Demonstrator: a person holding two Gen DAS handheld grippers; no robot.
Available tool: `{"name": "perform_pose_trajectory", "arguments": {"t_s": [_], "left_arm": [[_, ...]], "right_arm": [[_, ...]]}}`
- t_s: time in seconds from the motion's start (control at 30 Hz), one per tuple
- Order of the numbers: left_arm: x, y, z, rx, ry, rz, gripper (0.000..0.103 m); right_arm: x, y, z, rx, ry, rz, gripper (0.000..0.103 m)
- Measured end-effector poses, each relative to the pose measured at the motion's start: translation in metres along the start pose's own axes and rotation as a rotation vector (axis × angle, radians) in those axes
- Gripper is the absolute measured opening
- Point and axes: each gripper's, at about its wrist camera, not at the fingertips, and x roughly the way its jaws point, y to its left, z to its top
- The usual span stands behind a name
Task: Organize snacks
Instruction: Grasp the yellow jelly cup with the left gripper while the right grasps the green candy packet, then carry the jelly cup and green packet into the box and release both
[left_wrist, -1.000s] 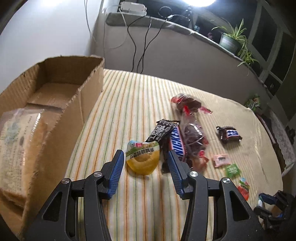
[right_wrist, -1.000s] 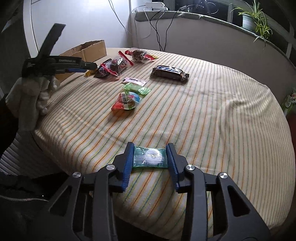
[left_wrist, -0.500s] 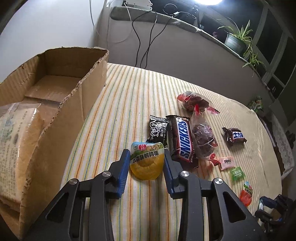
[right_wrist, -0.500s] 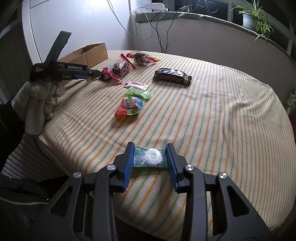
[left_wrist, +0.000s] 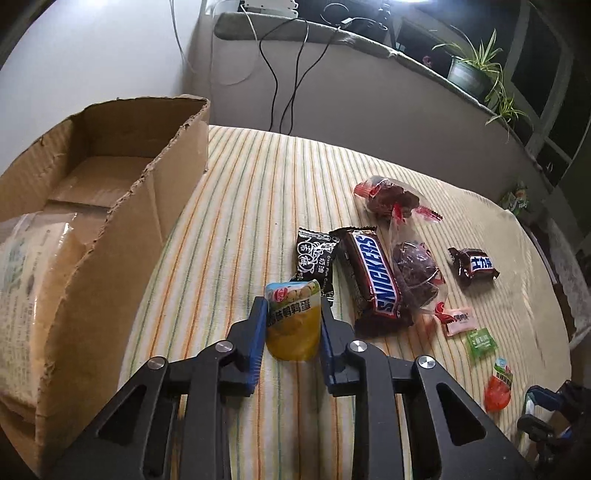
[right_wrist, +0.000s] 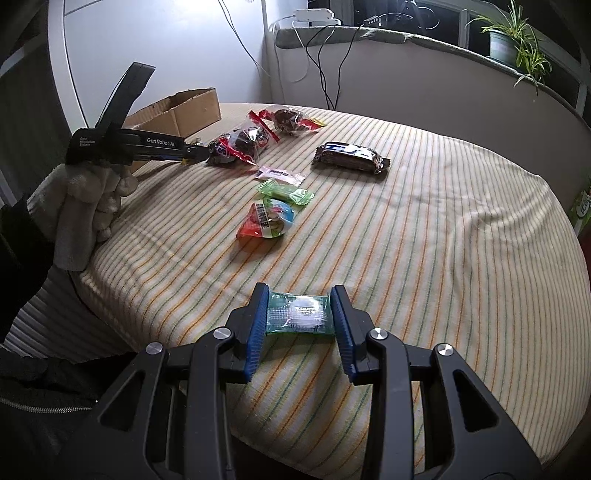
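Note:
My left gripper (left_wrist: 291, 314) is shut on a yellow jelly cup (left_wrist: 293, 325) and holds it just above the striped tablecloth (left_wrist: 251, 206). An open cardboard box (left_wrist: 92, 206) stands to its left, with a clear-wrapped pack (left_wrist: 26, 266) inside. To its right lie a black snack packet (left_wrist: 314, 258), a Snickers bar (left_wrist: 375, 275) and other snacks. My right gripper (right_wrist: 298, 312) is shut on a green wrapped candy (right_wrist: 298, 314) near the table's front edge. The left gripper (right_wrist: 184, 151) also shows in the right wrist view, held by a gloved hand.
On the cloth lie two clear bags of dark sweets (right_wrist: 240, 142), a brown chocolate bar (right_wrist: 349, 158), a pink candy (right_wrist: 280, 173), a green candy (right_wrist: 286, 192) and a red jelly cup (right_wrist: 267, 219). A ledge with cables and a potted plant (right_wrist: 511, 40) runs behind.
My left gripper closed on the yellow jelly cup and lifted it slightly. My right gripper kept hold of the green candy and rose a little.

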Motion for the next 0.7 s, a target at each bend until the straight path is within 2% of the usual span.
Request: {"name": "perform_pose_trajectory", "arguments": {"t_s": [0.4, 0.7], "left_arm": [[-0.030, 0.001, -0.002, -0.004, -0.061, -0.038, 0.023], [-0.068, 0.023, 0.005, -0.056, -0.140, -0.056, 0.023]], "right_arm": [[-0.005, 0.013, 0.027, -0.027, -0.054, 0.026, 0.036], [0.003, 0.039, 0.070, -0.104, -0.095, 0.082, 0.036]]}}
